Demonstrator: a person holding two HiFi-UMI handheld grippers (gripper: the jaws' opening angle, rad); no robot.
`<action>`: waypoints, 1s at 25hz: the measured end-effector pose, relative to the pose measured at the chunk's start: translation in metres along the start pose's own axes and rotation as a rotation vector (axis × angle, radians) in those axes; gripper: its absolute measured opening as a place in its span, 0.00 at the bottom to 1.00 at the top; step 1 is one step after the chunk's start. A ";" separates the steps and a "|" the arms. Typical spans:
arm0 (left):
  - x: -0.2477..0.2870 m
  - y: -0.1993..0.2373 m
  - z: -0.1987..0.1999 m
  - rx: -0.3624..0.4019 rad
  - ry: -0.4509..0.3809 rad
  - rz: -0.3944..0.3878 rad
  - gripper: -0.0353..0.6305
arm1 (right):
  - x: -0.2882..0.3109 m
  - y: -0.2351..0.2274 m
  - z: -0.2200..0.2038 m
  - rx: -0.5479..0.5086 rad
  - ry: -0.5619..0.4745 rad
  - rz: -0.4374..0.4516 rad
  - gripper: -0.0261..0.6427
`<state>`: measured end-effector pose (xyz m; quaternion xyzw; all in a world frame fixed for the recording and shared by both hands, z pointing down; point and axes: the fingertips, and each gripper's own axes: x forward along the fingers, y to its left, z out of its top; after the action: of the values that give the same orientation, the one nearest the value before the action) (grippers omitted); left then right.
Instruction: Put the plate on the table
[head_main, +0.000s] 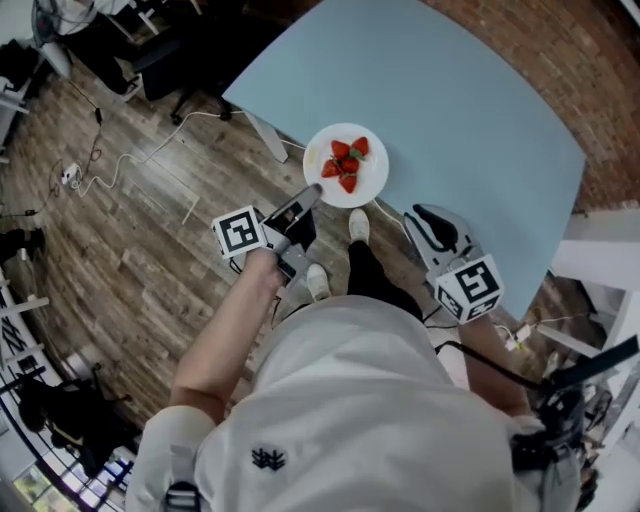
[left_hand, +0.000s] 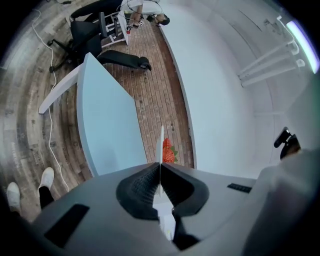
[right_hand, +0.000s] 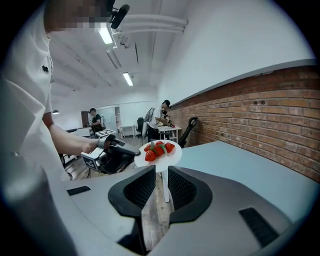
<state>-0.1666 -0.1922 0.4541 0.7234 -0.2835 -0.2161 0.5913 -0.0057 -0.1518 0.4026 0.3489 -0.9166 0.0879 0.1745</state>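
A white plate (head_main: 374, 180) carrying several strawberries (head_main: 345, 165) hangs level at the near edge of the light blue table (head_main: 450, 110). My left gripper (head_main: 310, 193) is shut on the plate's near-left rim. In the left gripper view the plate (left_hand: 161, 142) shows edge-on between the closed jaws, the strawberries (left_hand: 169, 152) just beyond. My right gripper (head_main: 424, 222) stands open to the right of the plate and holds nothing. The right gripper view shows the plate (right_hand: 173, 155), the strawberries (right_hand: 157, 148) and the left gripper (right_hand: 119, 150) ahead of the right gripper (right_hand: 161, 174).
A brick wall (right_hand: 260, 115) runs behind the table (right_hand: 240, 160). Cables (head_main: 120, 165) lie on the wood floor, and an office chair (left_hand: 87, 30) stands beyond the table (left_hand: 105, 120). The person's shoes (head_main: 357, 226) are beside the table's edge. People (right_hand: 159, 117) stand far back.
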 end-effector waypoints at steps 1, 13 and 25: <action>0.011 0.009 0.010 -0.009 -0.009 -0.001 0.06 | 0.008 -0.009 0.000 0.001 0.004 0.007 0.13; 0.136 0.103 0.101 -0.074 -0.073 0.132 0.06 | 0.088 -0.158 0.025 -0.026 0.026 0.039 0.13; 0.229 0.200 0.136 -0.172 -0.082 0.266 0.06 | 0.103 -0.252 -0.032 0.113 0.100 0.026 0.13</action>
<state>-0.1153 -0.4723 0.6261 0.6167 -0.3810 -0.1889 0.6624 0.1002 -0.3917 0.4816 0.3414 -0.9047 0.1590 0.1992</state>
